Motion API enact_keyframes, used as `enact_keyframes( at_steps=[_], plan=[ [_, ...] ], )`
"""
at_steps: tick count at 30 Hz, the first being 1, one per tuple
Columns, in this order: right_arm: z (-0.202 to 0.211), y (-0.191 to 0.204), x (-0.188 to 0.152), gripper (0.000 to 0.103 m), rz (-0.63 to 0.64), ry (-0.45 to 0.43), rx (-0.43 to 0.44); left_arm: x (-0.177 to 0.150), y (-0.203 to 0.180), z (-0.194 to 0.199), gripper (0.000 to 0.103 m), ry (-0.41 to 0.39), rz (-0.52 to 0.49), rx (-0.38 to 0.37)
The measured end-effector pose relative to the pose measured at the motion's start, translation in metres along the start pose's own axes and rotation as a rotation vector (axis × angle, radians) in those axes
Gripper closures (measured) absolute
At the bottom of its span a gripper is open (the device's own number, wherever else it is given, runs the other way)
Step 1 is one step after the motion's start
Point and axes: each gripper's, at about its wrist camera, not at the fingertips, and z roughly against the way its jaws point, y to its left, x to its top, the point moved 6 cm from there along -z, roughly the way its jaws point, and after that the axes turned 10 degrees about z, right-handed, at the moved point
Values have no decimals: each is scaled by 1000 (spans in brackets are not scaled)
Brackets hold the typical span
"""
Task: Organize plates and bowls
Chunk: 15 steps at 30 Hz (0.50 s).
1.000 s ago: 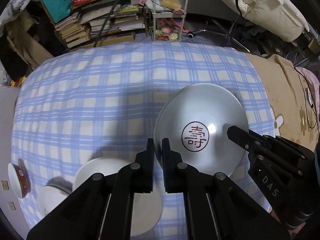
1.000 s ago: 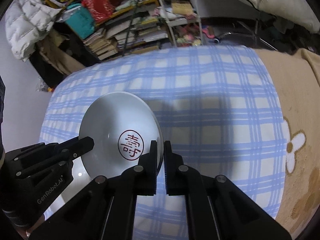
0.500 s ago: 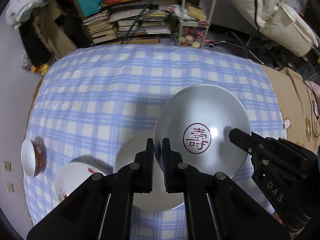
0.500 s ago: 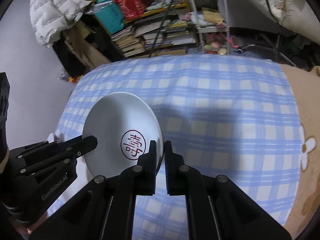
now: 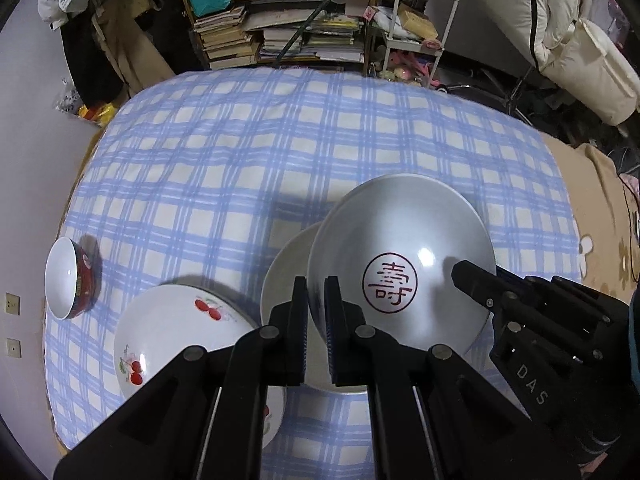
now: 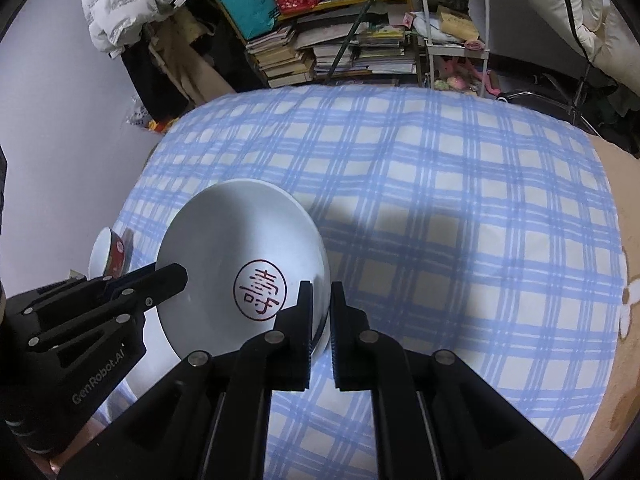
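A white plate with a red round character mark (image 5: 404, 256) is held in the air, tilted, over the blue checked cloth. My left gripper (image 5: 316, 292) is shut on its left rim and my right gripper (image 6: 321, 296) is shut on its right rim (image 6: 240, 248). Under it lies a plain white plate (image 5: 288, 264), partly hidden. A white plate with red cherries (image 5: 176, 332) lies at the front left. A small bowl, red outside and white inside (image 5: 68, 280), stands at the far left; it also shows in the right wrist view (image 6: 110, 254).
The blue checked cloth (image 5: 280, 140) covers the table; a tan flowered cloth (image 6: 624, 320) lies to its right. Beyond the far edge stand stacked books (image 5: 280, 36), a white cart (image 5: 416, 20) and clutter. A grey wall (image 5: 32, 120) is at the left.
Both grippers have carried the marked plate leftward, so it now hangs over the plain plate. The cherry plate and the small red bowl have come fully into the left view.
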Motion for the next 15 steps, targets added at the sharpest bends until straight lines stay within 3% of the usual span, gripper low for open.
enact_keyframes(
  at_steps=[12,15],
  plan=[
    [-24,13,-3,94,60,37,-5,-15,20,-24,95,66,48,-4],
    [-30,15,-5,94,67,55,-3,-17,21,-28,95,66,34,27]
  ],
)
